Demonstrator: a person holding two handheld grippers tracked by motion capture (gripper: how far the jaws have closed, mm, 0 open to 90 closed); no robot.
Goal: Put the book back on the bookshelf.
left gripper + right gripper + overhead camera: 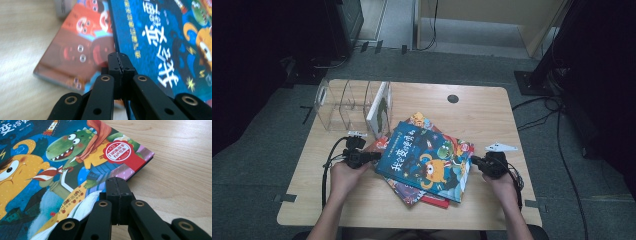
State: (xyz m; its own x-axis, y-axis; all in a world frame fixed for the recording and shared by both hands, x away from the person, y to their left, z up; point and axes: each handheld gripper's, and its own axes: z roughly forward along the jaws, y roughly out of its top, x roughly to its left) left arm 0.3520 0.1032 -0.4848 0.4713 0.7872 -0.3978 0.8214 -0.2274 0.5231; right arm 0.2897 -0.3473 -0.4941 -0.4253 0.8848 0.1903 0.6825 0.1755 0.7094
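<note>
Where monsters grin, blue picture book (427,160) lies glossy.

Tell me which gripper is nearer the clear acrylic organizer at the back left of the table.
Left. The left gripper sits just in front of the clear organizer; the right gripper is across the blue book.

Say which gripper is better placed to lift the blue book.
Left, marginally. The left gripper, shut, sits at the blue book's spine edge nearest the clear rack; the right gripper, also shut, is at the far edge.
</note>
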